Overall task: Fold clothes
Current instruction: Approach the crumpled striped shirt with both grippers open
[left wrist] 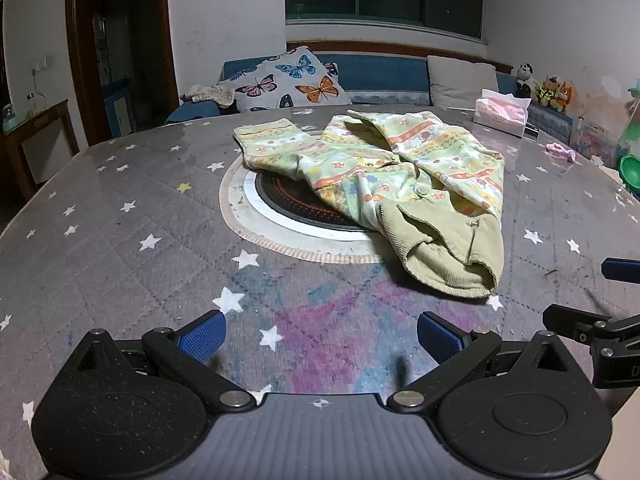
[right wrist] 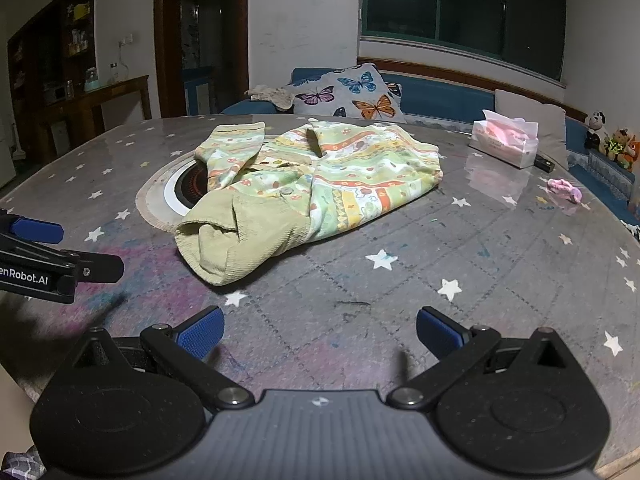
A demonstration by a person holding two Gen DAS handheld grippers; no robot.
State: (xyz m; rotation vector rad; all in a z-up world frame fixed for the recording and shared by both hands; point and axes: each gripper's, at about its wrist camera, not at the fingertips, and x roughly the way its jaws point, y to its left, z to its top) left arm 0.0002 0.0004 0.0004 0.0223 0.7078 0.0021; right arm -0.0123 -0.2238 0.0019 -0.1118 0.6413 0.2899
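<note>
Green patterned garment (left wrist: 384, 184) lies crumpled on the starry table (left wrist: 120, 240).
Left gripper (left wrist: 320, 338) and right gripper (right wrist: 320, 334) hover low, side by side, fingers spread, holding nothing.

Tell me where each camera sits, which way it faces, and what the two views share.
Left wrist: on the left gripper, low over the table, facing the crumpled garment; the right gripper shows at its right edge.
Right wrist: on the right gripper, same heading; the left gripper shows at its left.
Shared: garment, tissue box, butterfly pillow.
</note>
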